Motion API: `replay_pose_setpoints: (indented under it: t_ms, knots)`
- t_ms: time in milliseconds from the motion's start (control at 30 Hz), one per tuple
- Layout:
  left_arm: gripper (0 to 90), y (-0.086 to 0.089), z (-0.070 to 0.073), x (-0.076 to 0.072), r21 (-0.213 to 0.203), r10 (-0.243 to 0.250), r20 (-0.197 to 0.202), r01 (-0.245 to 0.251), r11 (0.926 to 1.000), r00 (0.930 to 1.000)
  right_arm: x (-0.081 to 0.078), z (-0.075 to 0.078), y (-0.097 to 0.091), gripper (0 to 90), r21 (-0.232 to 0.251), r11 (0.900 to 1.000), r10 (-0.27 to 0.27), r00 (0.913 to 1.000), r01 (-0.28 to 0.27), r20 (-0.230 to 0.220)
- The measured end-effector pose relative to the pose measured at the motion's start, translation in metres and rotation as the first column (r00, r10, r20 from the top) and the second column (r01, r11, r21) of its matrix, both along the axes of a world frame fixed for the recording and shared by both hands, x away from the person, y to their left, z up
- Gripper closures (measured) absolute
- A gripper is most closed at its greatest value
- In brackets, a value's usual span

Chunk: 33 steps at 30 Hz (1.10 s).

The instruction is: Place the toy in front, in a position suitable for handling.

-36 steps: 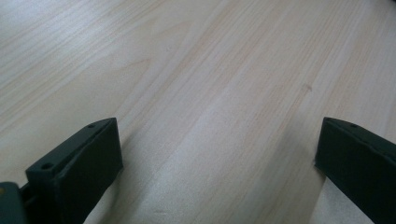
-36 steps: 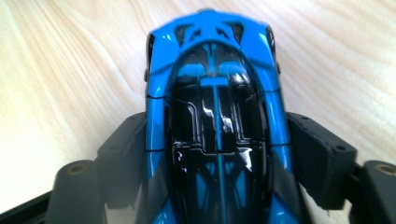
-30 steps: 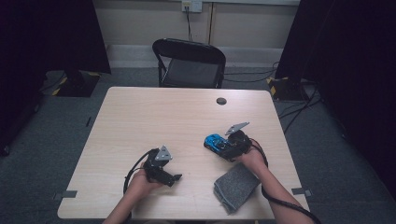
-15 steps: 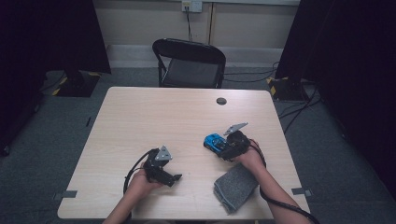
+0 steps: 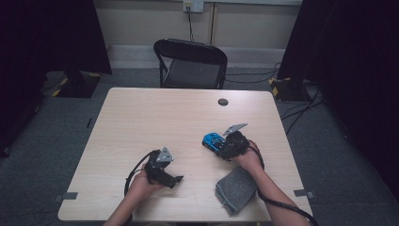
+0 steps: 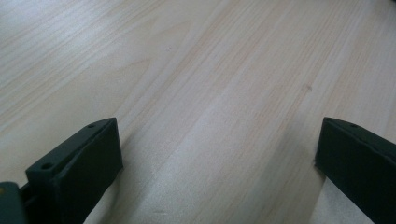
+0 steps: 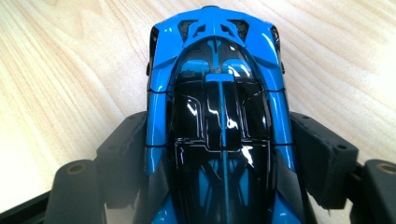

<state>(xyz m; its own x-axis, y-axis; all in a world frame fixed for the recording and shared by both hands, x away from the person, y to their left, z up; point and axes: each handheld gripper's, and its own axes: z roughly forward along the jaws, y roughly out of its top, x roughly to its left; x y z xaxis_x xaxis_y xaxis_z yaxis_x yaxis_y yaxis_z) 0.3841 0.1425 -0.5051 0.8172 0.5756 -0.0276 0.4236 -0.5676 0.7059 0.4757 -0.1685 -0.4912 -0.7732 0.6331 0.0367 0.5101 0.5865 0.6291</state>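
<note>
The glossy blue-and-black toy sports car (image 7: 217,116) is sitting on the pale wood-grain table (image 5: 141,122), right of centre and toward the person's side, and it is lying lengthwise between the 2 black jaws of the right gripper (image 5: 221,147). In the right gripper view the pads are flanking the car's flanks, 1 on each side, and appear to be touching the bodywork. Those jaws have just been closing in on the car after opening slightly wider, so the span is standing fairly wide, set by the width of the car. The car itself is sitting where it was 1 second ago, which suggests the grip is only now being settled and a lift is not yet under way.

Just beside the right hand, nearer the table's front edge, a folded grey cloth (image 5: 236,189) is lying flat, apart from the car. It may be meant for wiping the car, though that is only a guess.

The left gripper (image 5: 175,179) is resting low over the table at the left, its jaws standing wide apart with bare wood between them, holding nothing. A small dark round disc (image 5: 223,101) is lying near the far edge, and a black folding chair (image 5: 190,63) is standing beyond it.
</note>
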Motion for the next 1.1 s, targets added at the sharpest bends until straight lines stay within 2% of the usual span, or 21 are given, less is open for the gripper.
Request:
replay_pose_setpoints:
  t_ms: [100,267,367,533,633,700,833,1100]
  knots:
    - [0.0,0.000,0.000,0.000,0.000,0.000,0.000,0.000,1.0000,1.0000,0.002,0.002,-0.002,26.2,0.028,0.9995,-0.012,0.9995,0.012,-0.029]
    - [0.0,0.000,0.000,0.000,0.000,0.000,0.000,0.000,1.0000,1.0000,0.003,0.010,-0.002,28.2,0.031,0.9995,-0.006,0.9998,0.007,-0.021]
    - [0.0,0.000,0.000,0.000,0.000,0.001,0.000,-0.001,1.0000,1.0000,0.004,0.011,0.001,28.2,-0.001,1.0000,0.001,0.9998,-0.001,-0.022]
    - [0.0,0.000,0.000,0.000,0.000,0.000,0.000,0.000,1.0000,1.0000,0.006,0.013,-0.002,28.3,0.047,0.9987,-0.016,0.9990,0.018,-0.043]
    - [0.0,0.000,0.000,0.000,0.000,0.000,0.000,0.000,1.0000,1.0000,0.006,0.018,-0.001,28.3,0.042,0.9990,-0.016,0.9995,0.017,-0.026]
    - [0.0,0.000,0.000,0.000,0.000,0.000,0.000,0.000,1.0000,1.0000,0.007,0.021,-0.002,28.3,0.053,0.9985,-0.015,0.9994,0.016,-0.031]
    - [0.0,0.000,0.000,0.000,0.000,0.000,0.000,0.000,1.0000,1.0000,0.009,0.028,0.001,28.3,0.065,0.9978,-0.014,0.9999,0.014,-0.006]
    - [0.0,0.000,0.000,0.000,0.000,0.001,-0.001,-0.001,1.0000,1.0000,0.018,0.027,0.027,28.3,0.065,0.9978,0.015,0.9998,-0.016,0.013]
